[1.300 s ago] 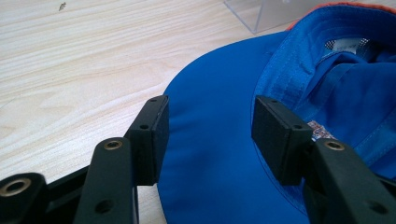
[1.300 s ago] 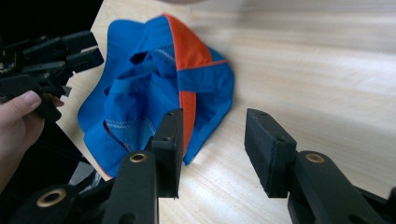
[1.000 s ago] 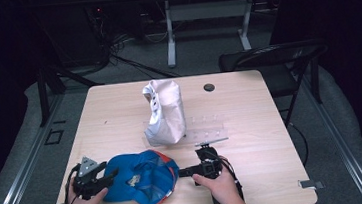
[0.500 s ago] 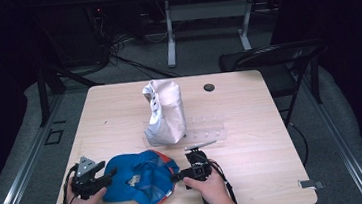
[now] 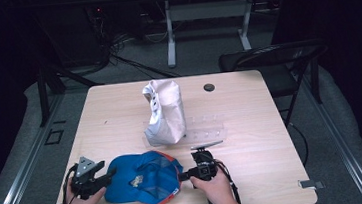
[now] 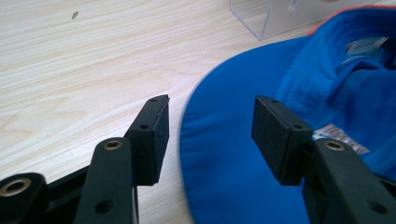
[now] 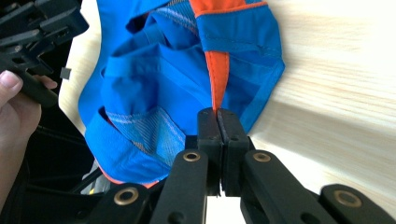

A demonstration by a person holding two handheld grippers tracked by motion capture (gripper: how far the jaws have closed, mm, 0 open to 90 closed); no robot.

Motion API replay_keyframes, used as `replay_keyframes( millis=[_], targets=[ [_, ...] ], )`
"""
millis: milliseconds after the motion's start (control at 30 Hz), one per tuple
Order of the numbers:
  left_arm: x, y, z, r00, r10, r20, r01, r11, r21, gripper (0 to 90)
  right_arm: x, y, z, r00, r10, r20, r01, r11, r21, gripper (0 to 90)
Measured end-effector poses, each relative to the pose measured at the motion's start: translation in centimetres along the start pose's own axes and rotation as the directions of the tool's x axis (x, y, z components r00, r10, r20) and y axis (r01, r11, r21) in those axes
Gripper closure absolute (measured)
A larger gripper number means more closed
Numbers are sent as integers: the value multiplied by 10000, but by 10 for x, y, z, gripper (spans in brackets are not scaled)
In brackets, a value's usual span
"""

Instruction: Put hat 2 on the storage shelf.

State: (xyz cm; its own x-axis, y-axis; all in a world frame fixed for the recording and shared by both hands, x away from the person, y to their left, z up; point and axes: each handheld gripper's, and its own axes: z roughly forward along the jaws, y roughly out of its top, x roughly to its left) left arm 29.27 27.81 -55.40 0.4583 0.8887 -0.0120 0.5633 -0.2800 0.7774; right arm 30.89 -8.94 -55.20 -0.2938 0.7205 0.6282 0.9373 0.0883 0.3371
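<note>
The blue cap (image 5: pixel 144 186) lies at the table's (image 5: pixel 276 173) 6 o'clock edge, its back rim pinched by the right gripper (image 7: pixel 218 122), whose jaws have just closed, so the spread left gripper (image 6: pixel 210 123) should clamp the brim firmly before any lifting.

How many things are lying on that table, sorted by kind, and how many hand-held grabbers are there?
Caps: 2, the blue cap and the white cap
Clear plastic stands: 1, the clear stand
Small black round things: 1, the black disc
Grabbers: 2, the left gripper and the right gripper
Total: 6
</note>
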Motion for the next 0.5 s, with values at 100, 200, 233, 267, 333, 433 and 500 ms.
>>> replay_keyframes(
  millis=[100, 200, 233, 267, 333, 433, 500],
  targets=[
    [0, 0, 0, 10000, 6, -20, -6, 10000, 16, 470, -5, 0, -11, 9999, 80, 112, -79, 10000, -46, 896],
    [-1, 0, 0, 10000, 20, -18, -19, 10000, 14, 470, -13, -2, -24, 9996, 71, 265, -69, 10000, -66, 895],
    [-1, 0, 1, 10000, 27, -17, -27, 10000, 23, 470, -16, -3, -29, 9996, 166, 250, -160, 9996, -220, 895],
    [-1, 0, 1, 10000, 59, -12, -59, 10000, 62, 470, -18, -3, -33, 9991, 182, 375, -175, 9997, -195, 895],
    [-1, 0, 1, 10000, 40, -1, -40, 10000, 64, 470, -25, -6, -43, 9983, 251, 523, -236, 9993, -281, 895],
    [-2, 0, 2, 10000, 33, -8, -33, 10000, 47, 470, -34, -8, -55, 9977, 338, 593, -319, 9989, -334, 894],
    [-2, 0, 2, 10000, 31, 0, -31, 10000, 83, 470, -39, -9, -62, 9971, 285, 707, -269, 9994, -229, 894]
  ],
)
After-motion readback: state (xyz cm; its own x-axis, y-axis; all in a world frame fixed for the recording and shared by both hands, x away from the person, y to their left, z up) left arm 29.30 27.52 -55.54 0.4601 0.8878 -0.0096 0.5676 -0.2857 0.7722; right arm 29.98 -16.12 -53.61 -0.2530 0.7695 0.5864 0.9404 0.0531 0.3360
